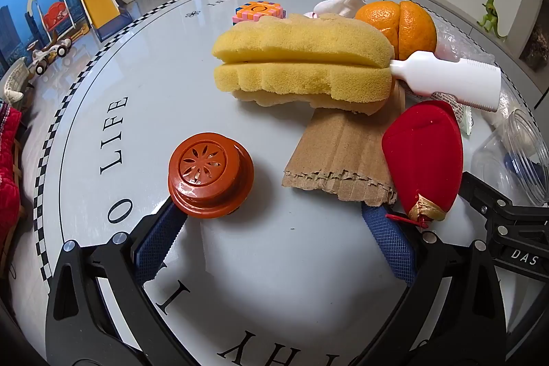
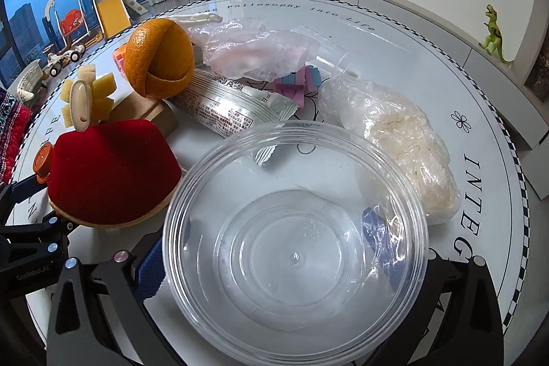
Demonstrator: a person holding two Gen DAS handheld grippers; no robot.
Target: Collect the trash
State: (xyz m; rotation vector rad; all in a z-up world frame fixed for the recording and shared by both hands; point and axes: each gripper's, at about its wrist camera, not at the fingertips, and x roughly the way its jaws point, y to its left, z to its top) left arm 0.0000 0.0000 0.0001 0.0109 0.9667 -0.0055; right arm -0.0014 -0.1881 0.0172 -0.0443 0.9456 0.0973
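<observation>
Left gripper [image 1: 274,228] points steeply down at the round white desk [image 1: 137,98]; fingers [image 1: 156,237] spread wide, nothing clamped. Bare desk between them. Left finger's tip sits right against the base of an orange-brown perforated cap [image 1: 210,174], lower left of centre; contact not certain. Right finger's tip lies just under a torn cardboard piece [image 1: 338,156] and beside a red velvet pouch [image 1: 423,156] with a gold tie.

Above these, frame centre: yellow sponge brush [image 1: 302,64] with white handle, orange peel [image 1: 398,23] behind it.

Right gripper [image 2: 267,249], fingers [image 2: 149,273] also fully apart, straddling a clear plastic bowl [image 2: 295,246] in the lower centre; whether the pads press its wall, cannot tell. Around it: printed foil wrapper [image 2: 223,105], crumpled clear bags [image 2: 405,143], orange peel [image 2: 159,57], red pouch [image 2: 113,170] at left.
</observation>
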